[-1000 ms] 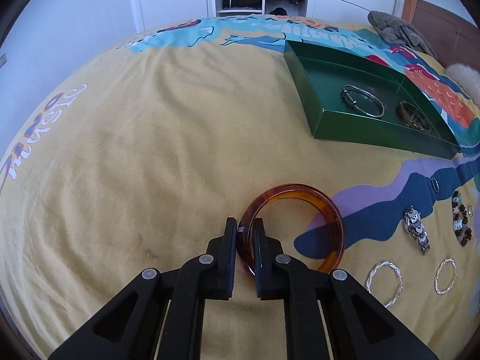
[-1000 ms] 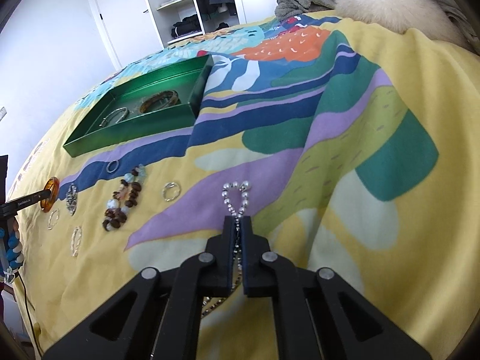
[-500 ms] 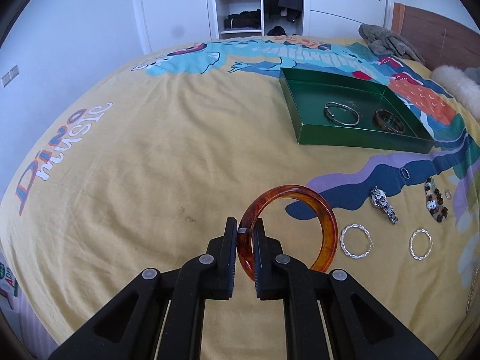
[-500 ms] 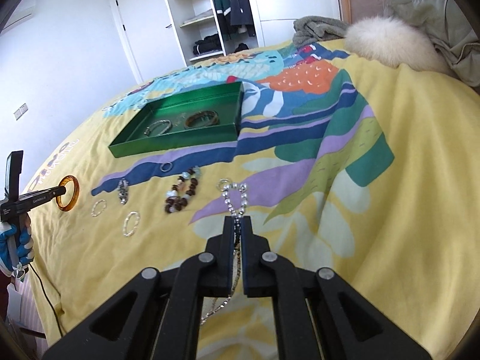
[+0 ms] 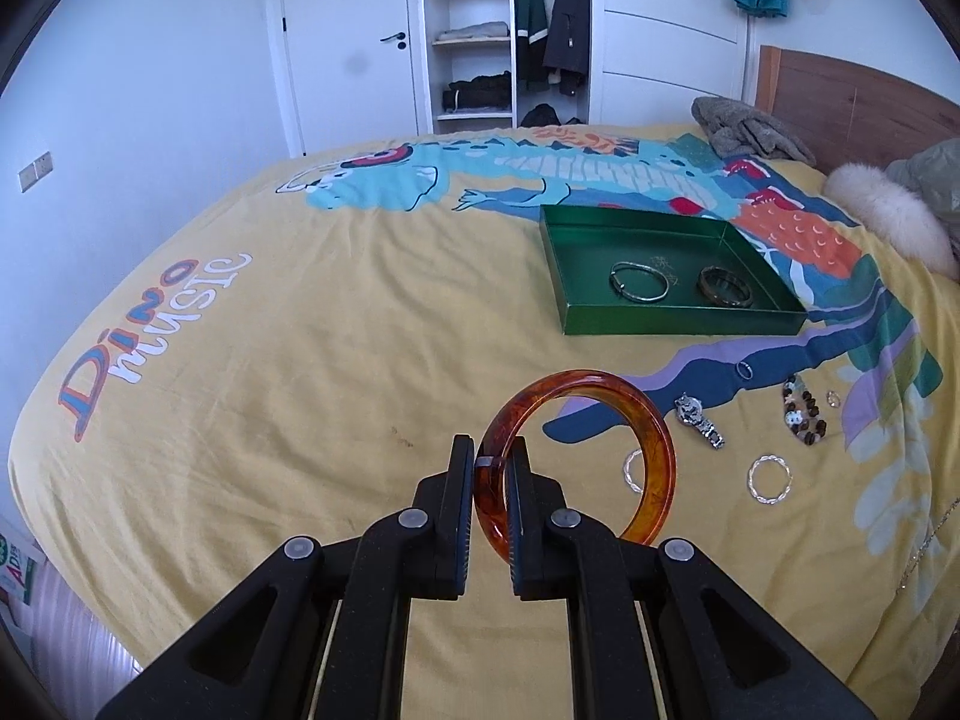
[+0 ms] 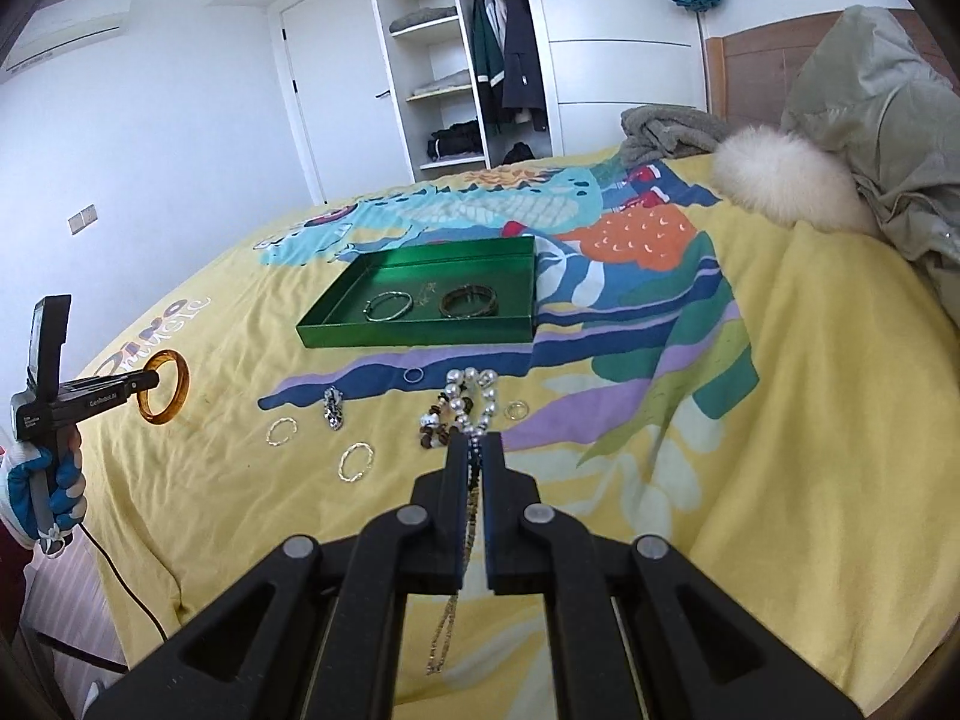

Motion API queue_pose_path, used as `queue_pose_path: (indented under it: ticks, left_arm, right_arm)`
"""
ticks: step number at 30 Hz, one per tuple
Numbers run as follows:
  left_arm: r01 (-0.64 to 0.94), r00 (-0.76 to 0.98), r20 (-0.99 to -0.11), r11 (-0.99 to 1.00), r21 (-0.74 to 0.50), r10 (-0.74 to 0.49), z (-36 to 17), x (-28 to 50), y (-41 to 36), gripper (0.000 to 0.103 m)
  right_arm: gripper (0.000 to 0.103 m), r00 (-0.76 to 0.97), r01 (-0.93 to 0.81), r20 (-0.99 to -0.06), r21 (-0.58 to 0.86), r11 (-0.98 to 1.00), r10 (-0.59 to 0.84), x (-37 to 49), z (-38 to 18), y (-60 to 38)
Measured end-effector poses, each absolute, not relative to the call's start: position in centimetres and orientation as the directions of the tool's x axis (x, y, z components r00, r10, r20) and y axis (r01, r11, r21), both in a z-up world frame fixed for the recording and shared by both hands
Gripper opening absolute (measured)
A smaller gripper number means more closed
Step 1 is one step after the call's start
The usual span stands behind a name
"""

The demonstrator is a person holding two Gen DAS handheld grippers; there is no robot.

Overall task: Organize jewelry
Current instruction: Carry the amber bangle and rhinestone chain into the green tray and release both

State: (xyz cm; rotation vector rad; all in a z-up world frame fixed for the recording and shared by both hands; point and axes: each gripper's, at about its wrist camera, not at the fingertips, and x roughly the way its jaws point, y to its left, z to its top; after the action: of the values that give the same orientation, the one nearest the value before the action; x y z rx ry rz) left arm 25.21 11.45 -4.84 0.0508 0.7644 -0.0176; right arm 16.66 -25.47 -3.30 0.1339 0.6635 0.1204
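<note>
My left gripper [image 5: 491,461] is shut on an amber tortoiseshell bangle [image 5: 651,450] and holds it high above the bed; it also shows in the right wrist view [image 6: 163,387]. My right gripper [image 6: 475,444] is shut on a pearl necklace [image 6: 471,396] whose chain hangs below the fingers. A green tray [image 5: 684,324] [image 6: 420,333] lies on the bed with a silver bangle [image 5: 639,282] and a dark bangle [image 5: 725,293] in it. A watch [image 5: 698,420], a beaded bracelet [image 5: 804,411], twisted silver hoops [image 5: 768,478] and small rings [image 5: 744,370] lie loose on the bedspread.
The bed has a yellow dinosaur bedspread [image 5: 300,330]. A grey blanket [image 5: 744,129], a white fur cushion [image 6: 780,180] and a green jacket [image 6: 888,120] lie by the wooden headboard. A wardrobe and door stand beyond the bed.
Both grippers have risen well above the bed, each keeping its hold. The bangle and the pearl necklace have lifted with them, and the necklace chain now hangs free.
</note>
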Motion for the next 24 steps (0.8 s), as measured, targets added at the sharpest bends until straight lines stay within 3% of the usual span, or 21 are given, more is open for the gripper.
queue_pose_path:
  ticks: [13,24]
  left_arm:
    - [0.049,0.778,-0.627,0.999,-0.005,-0.042,-0.9,22.1,12.0,0.010]
    - [0.090,0.791,-0.606,0.996,-0.028,-0.088,1.7,25.5,10.1,0.010]
  right_arm:
    - [0.003,0.845,-0.113,-0.512,0.107,0.988,0.152,14.3,2.7,-23.1]
    - [0.003,0.875,-0.153,-0.456,0.059,0.986,0.163,18.9,7.0,-21.0]
